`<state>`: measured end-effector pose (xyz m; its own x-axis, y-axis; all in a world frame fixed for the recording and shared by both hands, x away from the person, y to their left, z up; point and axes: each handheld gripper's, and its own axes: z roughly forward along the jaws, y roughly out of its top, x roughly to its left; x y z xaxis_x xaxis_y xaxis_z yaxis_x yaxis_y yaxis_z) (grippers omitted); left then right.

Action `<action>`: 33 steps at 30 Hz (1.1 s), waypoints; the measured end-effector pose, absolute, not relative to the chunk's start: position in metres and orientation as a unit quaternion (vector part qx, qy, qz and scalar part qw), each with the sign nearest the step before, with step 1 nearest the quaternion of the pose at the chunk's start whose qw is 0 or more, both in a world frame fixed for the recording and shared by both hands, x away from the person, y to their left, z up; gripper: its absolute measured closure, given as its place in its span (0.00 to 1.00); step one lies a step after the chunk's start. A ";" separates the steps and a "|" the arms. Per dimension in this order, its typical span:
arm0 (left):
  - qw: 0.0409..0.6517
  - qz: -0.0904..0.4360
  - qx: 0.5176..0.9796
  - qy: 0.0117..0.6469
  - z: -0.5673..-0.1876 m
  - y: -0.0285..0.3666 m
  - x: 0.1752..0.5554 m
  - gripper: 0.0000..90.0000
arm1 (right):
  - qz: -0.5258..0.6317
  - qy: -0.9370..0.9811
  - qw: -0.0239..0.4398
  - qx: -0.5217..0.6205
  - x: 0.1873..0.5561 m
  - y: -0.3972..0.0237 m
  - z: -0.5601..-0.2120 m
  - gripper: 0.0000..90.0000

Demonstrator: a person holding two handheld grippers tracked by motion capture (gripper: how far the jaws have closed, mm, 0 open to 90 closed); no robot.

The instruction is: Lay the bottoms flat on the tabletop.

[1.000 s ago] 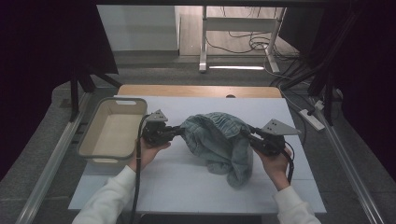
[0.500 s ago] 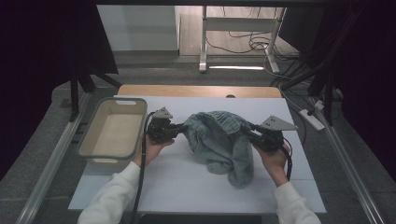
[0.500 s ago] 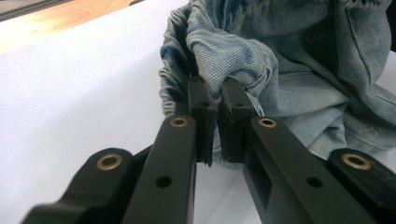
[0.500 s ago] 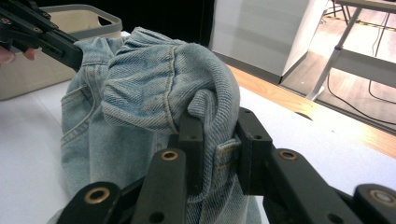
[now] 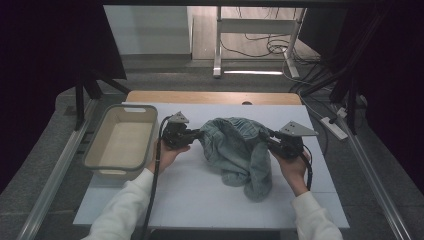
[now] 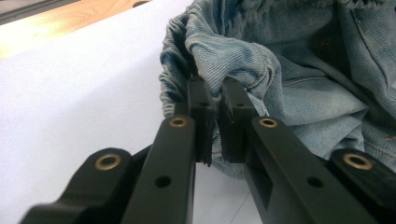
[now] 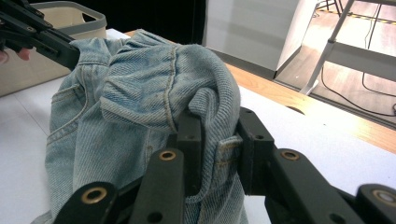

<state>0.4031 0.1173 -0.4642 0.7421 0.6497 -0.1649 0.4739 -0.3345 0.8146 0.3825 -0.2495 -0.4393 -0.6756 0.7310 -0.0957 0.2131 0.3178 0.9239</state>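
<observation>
Got the jeans point(image 5: 239, 150) pinched on both sides now: left gripper point(image 5: 196, 135) has its fingers clamped tight on a fold of denim, right gripper point(image 5: 267, 140) grips a thicker bunch at the waistband. Compared with a second ago, my left hand has slid a bit toward the middle, so the cloth hangs bunched between my hands over the white table point(image 5: 200, 200). Looks like I'm lifting it, maybe headed for the bin point(image 5: 97, 150).

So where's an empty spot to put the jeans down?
The white table is bare in front of the jeans, between the two sleeves, and along its far edge. The tub looks empty. It's crowded mid-table, where both grippers grip the jeans.
</observation>
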 end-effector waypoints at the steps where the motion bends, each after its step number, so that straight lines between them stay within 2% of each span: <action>1: 0.461 0.096 0.811 0.346 -0.464 0.117 0.403 0.93 | 0.497 0.769 0.260 0.308 0.383 -0.250 -0.439 0.81; 8: 0.457 0.097 0.811 0.351 -0.463 0.114 0.415 0.90 | 0.493 0.767 0.260 0.318 0.392 -0.251 -0.439 0.80; 11: 0.457 0.107 0.804 0.366 -0.464 0.111 0.422 0.73 | 0.482 0.766 0.270 0.328 0.400 -0.251 -0.440 0.76; 14: 0.451 0.112 0.804 0.371 -0.464 0.109 0.424 0.52 | 0.469 0.749 0.289 0.368 0.412 -0.258 -0.443 0.57; 17: 0.445 0.124 0.805 0.373 -0.461 0.108 0.421 0.40 | 0.482 0.733 0.276 0.393 0.416 -0.268 -0.443 0.45; 24: 0.460 0.113 0.799 0.370 -0.456 0.115 0.413 0.38 | 0.480 0.741 0.295 0.365 0.399 -0.265 -0.426 0.43; 33: 0.469 0.110 0.799 0.360 -0.450 0.115 0.402 0.37 | 0.488 0.761 0.265 0.337 0.378 -0.256 -0.416 0.40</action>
